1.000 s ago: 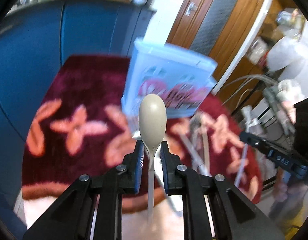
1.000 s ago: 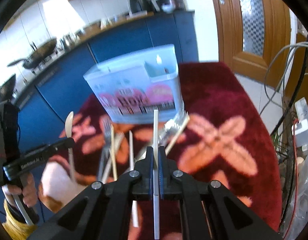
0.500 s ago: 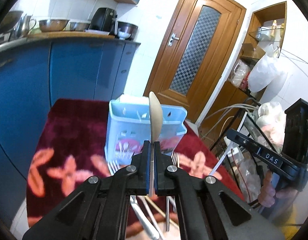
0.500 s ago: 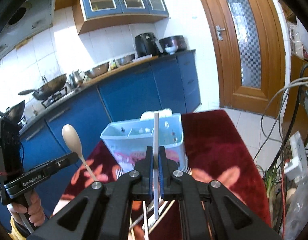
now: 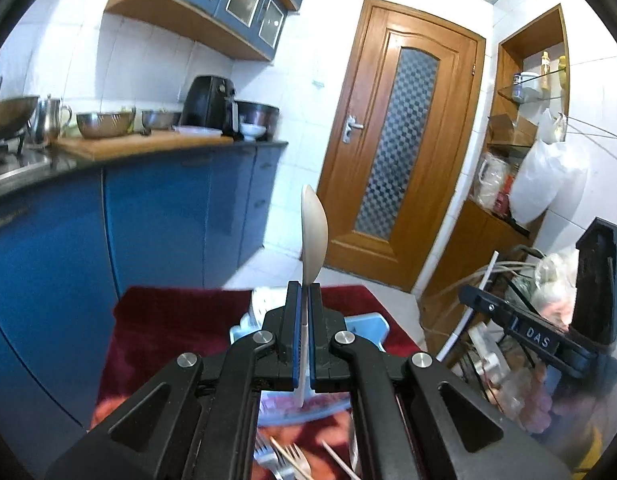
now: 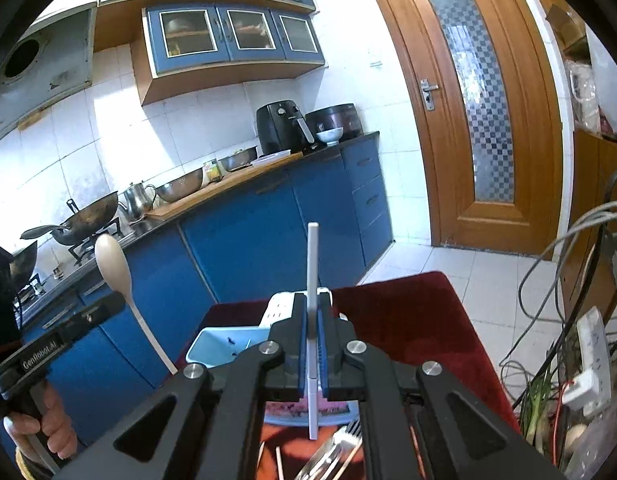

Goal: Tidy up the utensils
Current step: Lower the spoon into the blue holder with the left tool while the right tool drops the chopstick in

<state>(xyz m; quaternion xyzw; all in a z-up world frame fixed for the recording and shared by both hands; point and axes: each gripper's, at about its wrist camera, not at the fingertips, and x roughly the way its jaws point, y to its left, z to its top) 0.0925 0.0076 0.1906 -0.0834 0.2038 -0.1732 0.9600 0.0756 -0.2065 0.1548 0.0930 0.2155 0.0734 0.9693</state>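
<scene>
The left gripper [image 5: 304, 300] was closed tight on the thin handle of a beige spoon [image 5: 313, 232]. The spoon stood almost upright, with its bowl above the fingertips and the end of its handle below the blue pads. In the right wrist view the same spoon [image 6: 113, 260] appeared at the left, tilted, and a hand [image 6: 48, 428] held the grip of that gripper.

The right gripper [image 6: 312, 312] was also closed, on a white stick [image 6: 312, 320] that looked like a chopstick. The stick stood upright between the pads; its top end rose well above the fingertips and its lower end came out under them.

Below both grippers stood a light blue plastic utensil holder [image 6: 216, 346] on a dark red cloth [image 6: 408, 308] with a pink flower pattern. In the left wrist view only some parts of the holder [image 5: 368, 326] were visible around the gripper. At its back there was a smaller white compartment [image 6: 278, 310] with slots. The grippers covered most of the inside of the holder, so I cannot tell what was in it. Neither the spoon nor the stick was in the holder; both were held in the air above it.

In front of the holder, on the cloth, lay loose utensils: metal forks [image 5: 282, 458] and thin wooden chopsticks [image 5: 336, 456]. The right wrist view showed one fork [image 6: 340, 438] there too.
</scene>
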